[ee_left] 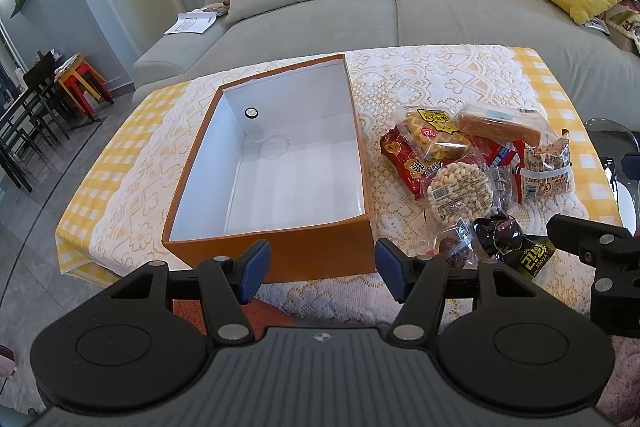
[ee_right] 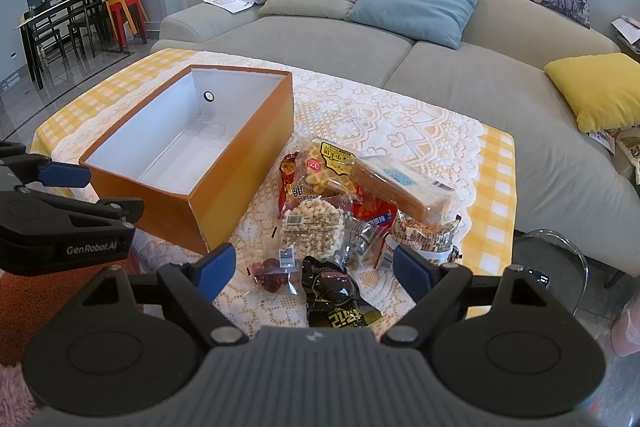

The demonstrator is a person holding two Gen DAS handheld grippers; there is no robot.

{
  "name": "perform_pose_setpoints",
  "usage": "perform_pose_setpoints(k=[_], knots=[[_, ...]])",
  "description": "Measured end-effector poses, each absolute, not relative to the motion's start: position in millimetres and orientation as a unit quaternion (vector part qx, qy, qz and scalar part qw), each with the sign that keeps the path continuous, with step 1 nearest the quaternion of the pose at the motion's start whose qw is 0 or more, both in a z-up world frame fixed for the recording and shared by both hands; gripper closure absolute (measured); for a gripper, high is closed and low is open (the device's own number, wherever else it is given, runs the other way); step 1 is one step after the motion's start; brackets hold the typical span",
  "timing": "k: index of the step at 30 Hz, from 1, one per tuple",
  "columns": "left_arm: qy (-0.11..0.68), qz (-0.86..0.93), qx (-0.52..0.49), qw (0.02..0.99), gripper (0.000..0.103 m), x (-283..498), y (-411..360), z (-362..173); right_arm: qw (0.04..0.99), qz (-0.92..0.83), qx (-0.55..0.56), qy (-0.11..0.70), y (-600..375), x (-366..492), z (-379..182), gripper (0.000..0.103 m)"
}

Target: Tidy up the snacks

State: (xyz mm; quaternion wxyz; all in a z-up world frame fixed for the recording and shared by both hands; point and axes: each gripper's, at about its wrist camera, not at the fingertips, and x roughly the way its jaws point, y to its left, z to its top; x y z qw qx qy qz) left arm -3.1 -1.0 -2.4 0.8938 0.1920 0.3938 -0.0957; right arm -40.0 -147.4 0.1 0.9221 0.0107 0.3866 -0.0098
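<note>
An orange box (ee_left: 280, 259) with a white inside sits open on the left part of the desk (ee_left: 440, 75), which wears a white lace cover over a yellow check cloth. Nothing lies in the box. Just right of it, a heap of snacks rests on the lace: a red packet (ee_left: 400, 159) at the left, a clear bag of yellow waffle pieces (ee_left: 432, 139) on top of it, a long brown wafer bar (ee_left: 500, 125) at the far right, a round pack of small pale puffs (ee_left: 458, 193) in the middle, a bundle of small sachets (ee_left: 546, 171) at the right, a clear pack of dark red dates (ee_right: 274, 273) and a black packet (ee_right: 336, 295) nearest the viewer.

The left gripper (ee_left: 318, 271) hovers at the near wall of the box, its blue fingers (ee_left: 254, 271) spread apart and holding nothing. The right gripper (ee_right: 314, 271) hangs over the near edge of the heap, above the black packet, its fingers (ee_right: 218, 271) also wide apart and empty. A grey sofa (ee_right: 320, 43) with cushions stands beyond the desk.
</note>
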Motion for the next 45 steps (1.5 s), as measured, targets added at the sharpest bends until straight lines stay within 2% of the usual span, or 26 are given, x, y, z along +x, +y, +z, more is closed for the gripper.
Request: perform_pose_setpoints(k=[23,30,37,43,45], knots=[[0.396,-0.104,0.189,0.893,0.032,-3.4,-2.4,-3.8,0.921,-0.01,0.012,0.389,-146.3,-39.7,-3.8,0.019],[0.383,-0.143,0.187,0.893,0.035,-3.4,-6.3,-0.1,0.926,-0.007,0.029,0.377,-151.6,-42.5,-6.2,0.019],[0.355,-0.215,0.208,0.886,0.035,-4.6,-21.4,0.2,0.921,-0.009,0.056,0.384,-171.6,-37.2,-12.2,0.024],[0.394,-0.295,0.205,0.846,0.035,6.7,-34.2,-15.6,0.905,-0.003,0.076,0.418,-189.0,-26.8,-34.6,0.034],[0.411,-0.306,0.211,0.832,0.035,12.0,-37.5,-23.6,0.898,0.001,0.084,0.432,-193.5,-23.4,-43.6,0.041]])
